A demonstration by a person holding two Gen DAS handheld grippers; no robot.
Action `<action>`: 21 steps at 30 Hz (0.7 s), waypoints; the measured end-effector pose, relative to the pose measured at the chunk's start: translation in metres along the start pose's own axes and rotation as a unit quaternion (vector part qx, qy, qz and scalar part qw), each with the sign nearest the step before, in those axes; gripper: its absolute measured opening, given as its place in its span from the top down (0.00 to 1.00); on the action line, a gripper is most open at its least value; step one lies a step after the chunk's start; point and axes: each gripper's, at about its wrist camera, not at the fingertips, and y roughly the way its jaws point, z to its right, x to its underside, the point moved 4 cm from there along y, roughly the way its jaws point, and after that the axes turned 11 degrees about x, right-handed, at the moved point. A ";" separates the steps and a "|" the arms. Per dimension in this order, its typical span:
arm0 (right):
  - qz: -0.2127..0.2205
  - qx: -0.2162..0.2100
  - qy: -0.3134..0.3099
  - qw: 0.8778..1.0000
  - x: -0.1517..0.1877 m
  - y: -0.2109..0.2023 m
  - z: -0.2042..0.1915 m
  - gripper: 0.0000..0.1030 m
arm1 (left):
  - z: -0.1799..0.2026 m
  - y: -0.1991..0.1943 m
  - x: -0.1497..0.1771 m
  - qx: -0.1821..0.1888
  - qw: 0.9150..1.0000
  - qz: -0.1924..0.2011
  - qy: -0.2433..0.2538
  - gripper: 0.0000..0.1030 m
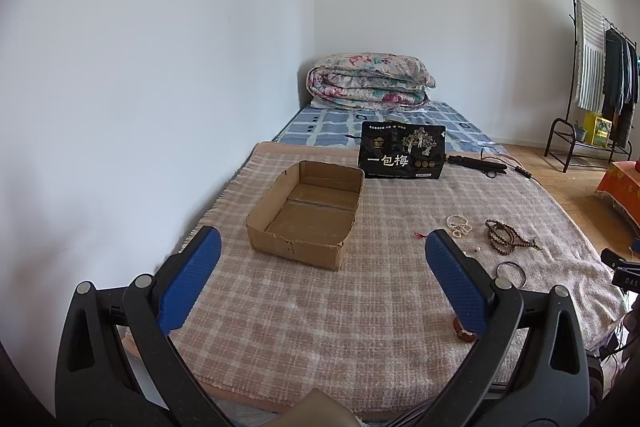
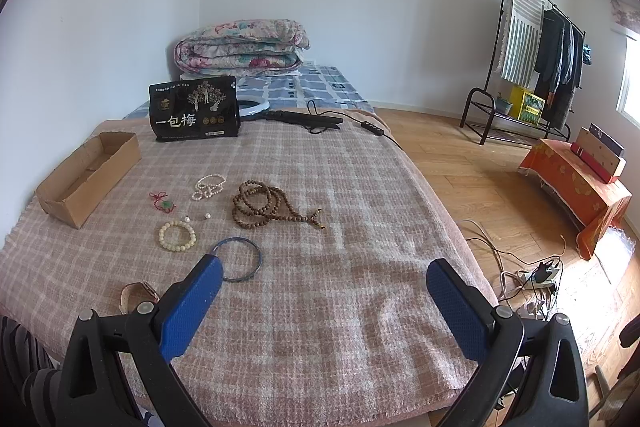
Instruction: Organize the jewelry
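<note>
Cardboard, the empty box (image 1: 305, 210) sat waiting, and both our left gripper (image 1: 322, 273) and right gripper (image 2: 325, 301) hung spread wide, holding nothing. We judged no piece sorted yet; next we needed to pinch the blue bangle (image 2: 239, 259), right of the box, and carry it in.

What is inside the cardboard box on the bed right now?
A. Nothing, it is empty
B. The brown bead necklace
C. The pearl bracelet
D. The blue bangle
A. The cardboard box shows only its bare bottom in the left wrist view, while the brown bead necklace, blue bangle and pearl bracelet all lie on the blanket outside it.
</note>
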 end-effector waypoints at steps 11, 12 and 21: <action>-0.001 -0.001 0.001 1.000 0.000 0.001 0.000 0.00 | 0.001 -0.001 0.001 0.000 1.000 -0.001 0.001 0.00; -0.001 -0.001 0.001 1.000 0.000 0.001 0.000 0.00 | 0.000 0.000 0.002 0.000 1.000 0.000 0.001 0.00; -0.001 -0.001 0.001 1.000 0.000 0.001 0.000 0.00 | 0.002 0.000 0.003 0.000 1.000 -0.001 0.001 0.00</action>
